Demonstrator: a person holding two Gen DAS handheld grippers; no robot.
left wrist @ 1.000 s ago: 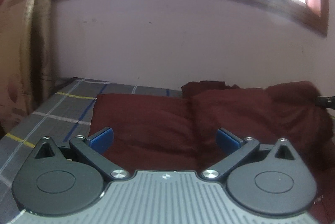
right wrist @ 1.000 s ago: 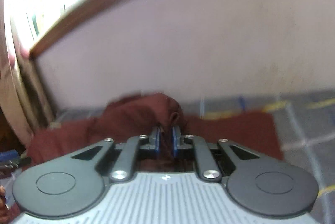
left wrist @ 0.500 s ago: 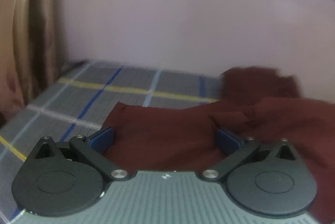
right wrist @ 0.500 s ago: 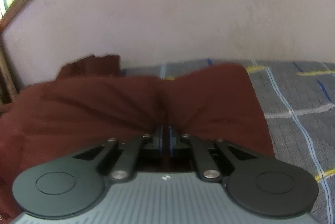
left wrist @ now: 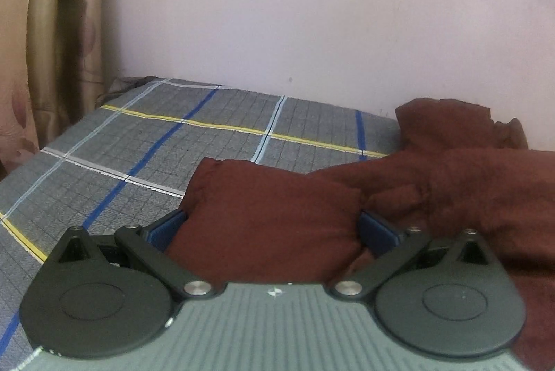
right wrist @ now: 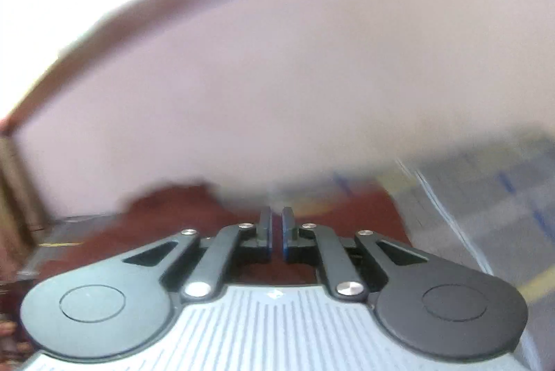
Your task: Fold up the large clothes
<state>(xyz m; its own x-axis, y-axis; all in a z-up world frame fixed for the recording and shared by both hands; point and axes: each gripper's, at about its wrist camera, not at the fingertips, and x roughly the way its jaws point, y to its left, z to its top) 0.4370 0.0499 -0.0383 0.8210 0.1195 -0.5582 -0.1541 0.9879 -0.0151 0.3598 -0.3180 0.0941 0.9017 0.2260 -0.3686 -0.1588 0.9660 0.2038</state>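
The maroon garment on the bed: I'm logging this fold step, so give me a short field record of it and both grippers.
garment: maroon garment, bunched on the bedsheet
surface: grey plaid bedsheet
left gripper: left gripper, fingers wide apart, a fold of the garment between them
right gripper: right gripper, fingers nearly together with a thin gap, nothing visibly held
right view: motion-blurred
backdrop: pale wall, curtain at left

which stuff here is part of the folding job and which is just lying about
Part of the job:
- maroon garment, a fold of it between the open left gripper
- right gripper, its jaws nearly together; the blur hides whether they hold cloth
- checked bedsheet, the folding surface

Just there:
- curtain
- wall
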